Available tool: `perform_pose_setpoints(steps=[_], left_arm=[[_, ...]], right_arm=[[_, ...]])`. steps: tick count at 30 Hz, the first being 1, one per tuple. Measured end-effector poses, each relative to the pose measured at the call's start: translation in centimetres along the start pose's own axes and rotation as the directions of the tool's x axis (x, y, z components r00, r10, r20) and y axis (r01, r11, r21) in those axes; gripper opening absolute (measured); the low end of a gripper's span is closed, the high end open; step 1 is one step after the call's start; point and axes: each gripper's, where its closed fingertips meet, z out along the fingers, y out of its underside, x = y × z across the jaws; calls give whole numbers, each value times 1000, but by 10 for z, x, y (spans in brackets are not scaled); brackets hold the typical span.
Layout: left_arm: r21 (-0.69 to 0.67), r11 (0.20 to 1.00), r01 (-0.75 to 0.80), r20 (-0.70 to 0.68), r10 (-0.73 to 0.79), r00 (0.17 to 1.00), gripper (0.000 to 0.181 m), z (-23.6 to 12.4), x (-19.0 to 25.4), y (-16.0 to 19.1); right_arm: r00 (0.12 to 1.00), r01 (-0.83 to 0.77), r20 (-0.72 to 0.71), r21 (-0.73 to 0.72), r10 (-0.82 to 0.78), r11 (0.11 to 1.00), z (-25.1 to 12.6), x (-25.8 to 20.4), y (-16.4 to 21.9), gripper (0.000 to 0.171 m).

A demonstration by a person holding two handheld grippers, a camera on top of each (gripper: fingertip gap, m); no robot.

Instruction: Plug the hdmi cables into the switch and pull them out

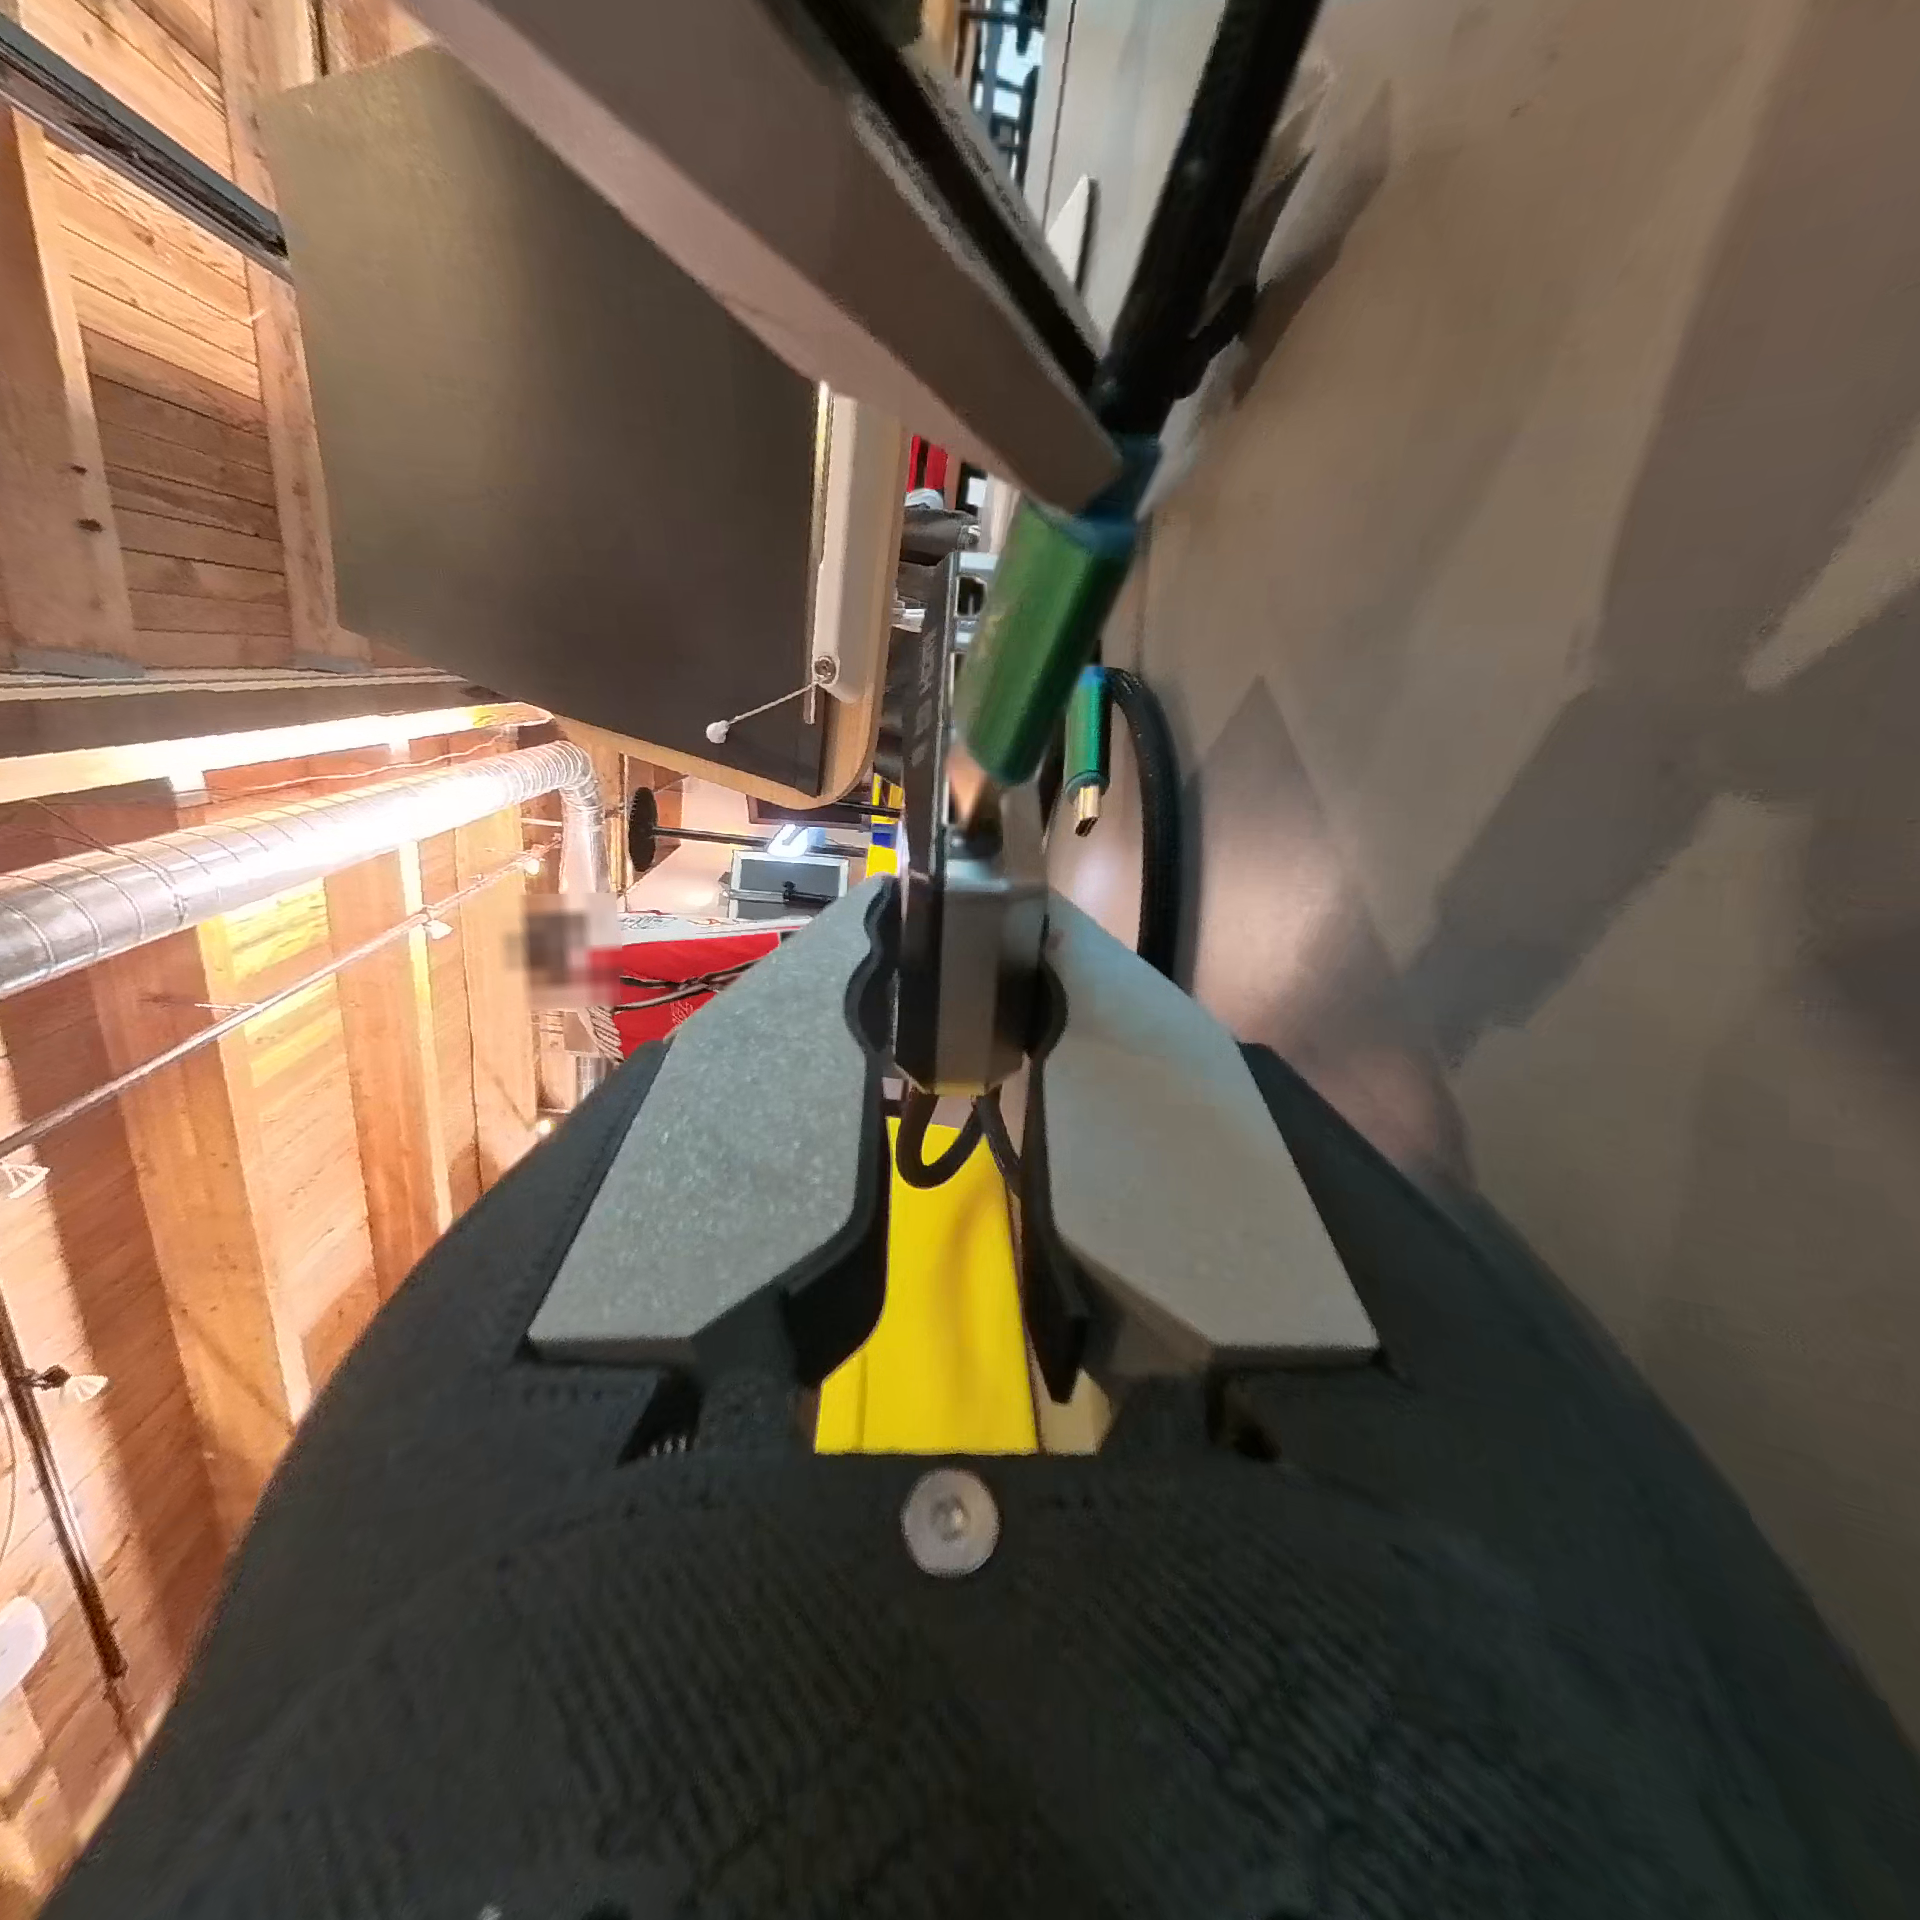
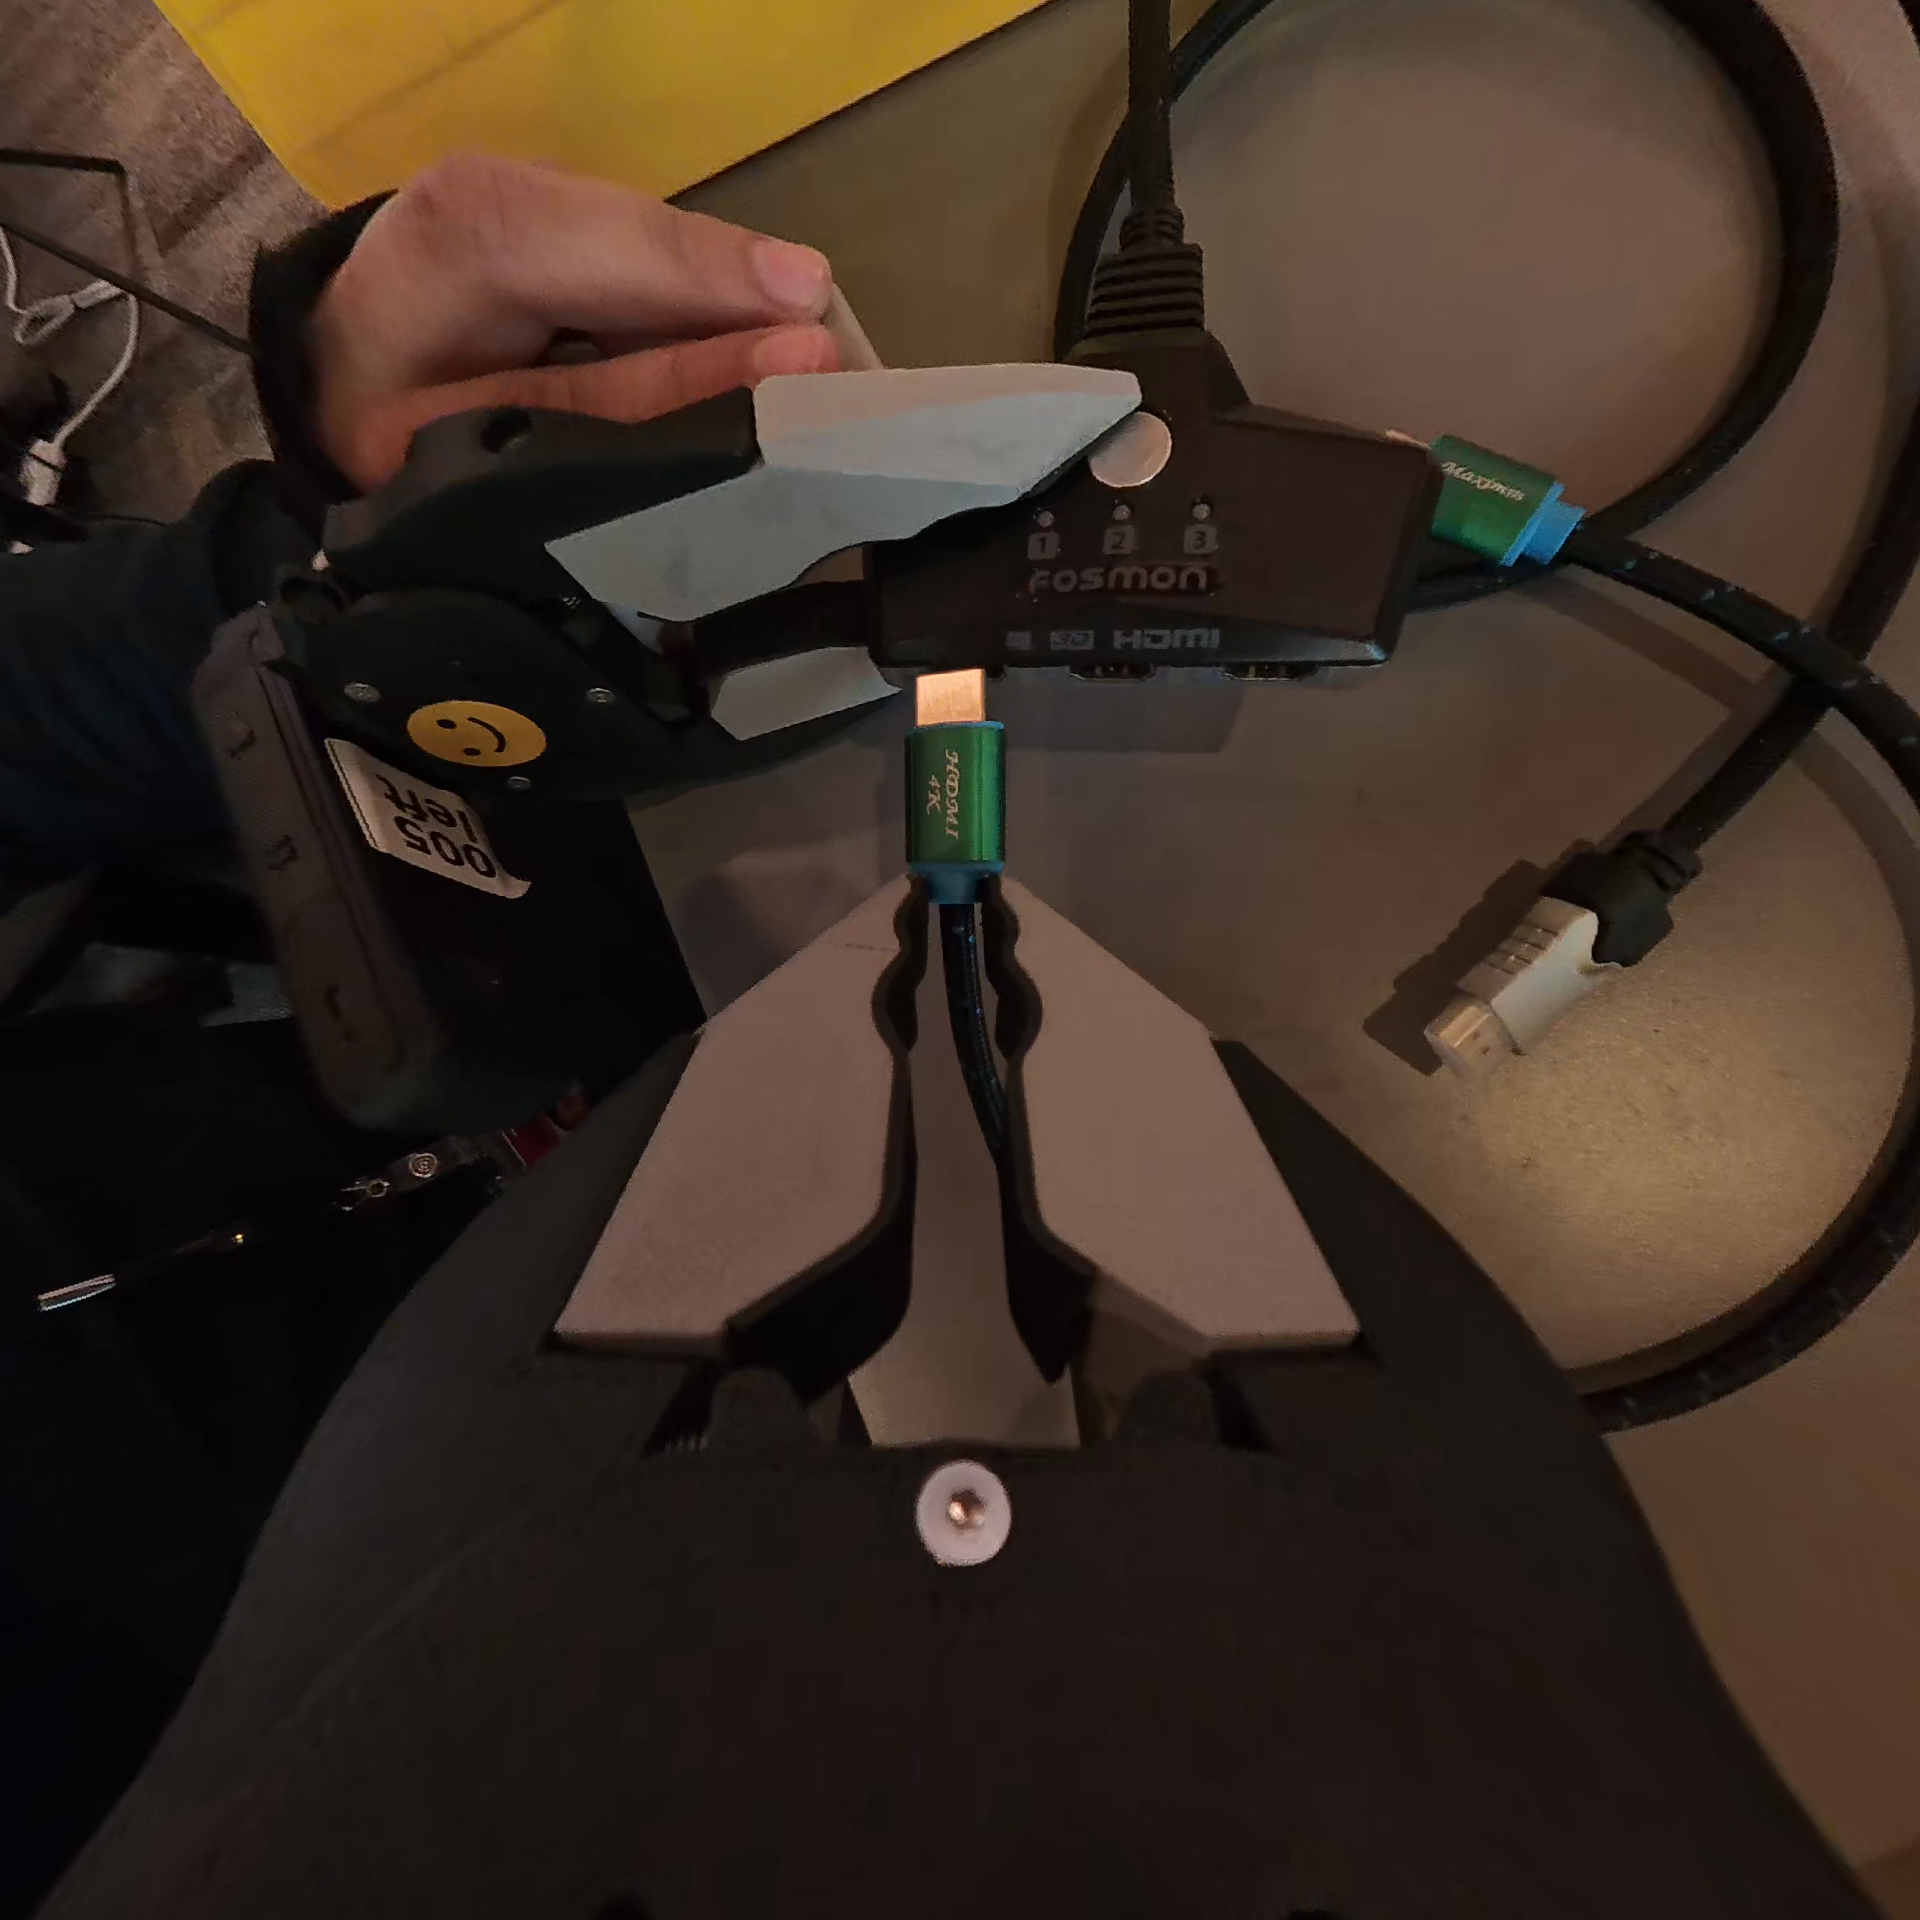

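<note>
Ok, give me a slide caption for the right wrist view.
Right gripper aligns a green HDMI plug with the switch steadied by the left gripper.

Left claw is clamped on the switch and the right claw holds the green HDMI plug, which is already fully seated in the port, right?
Not quite. The left claw is clamped on the switch and the right claw holds the green HDMI plug by its cable end, but the plug is not seated: the right wrist view shows its gold tip still bare, just at the leftmost port's mouth.
</note>
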Motion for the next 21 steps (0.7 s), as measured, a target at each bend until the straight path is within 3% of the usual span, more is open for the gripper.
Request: perform_pose_setpoints(steps=[21], left_arm=[[-13,997,-78,81,79,994,19,-3,-9,-1]], right_arm=[[984,-124,127,-7,124,992,-1,-2,0,8]])
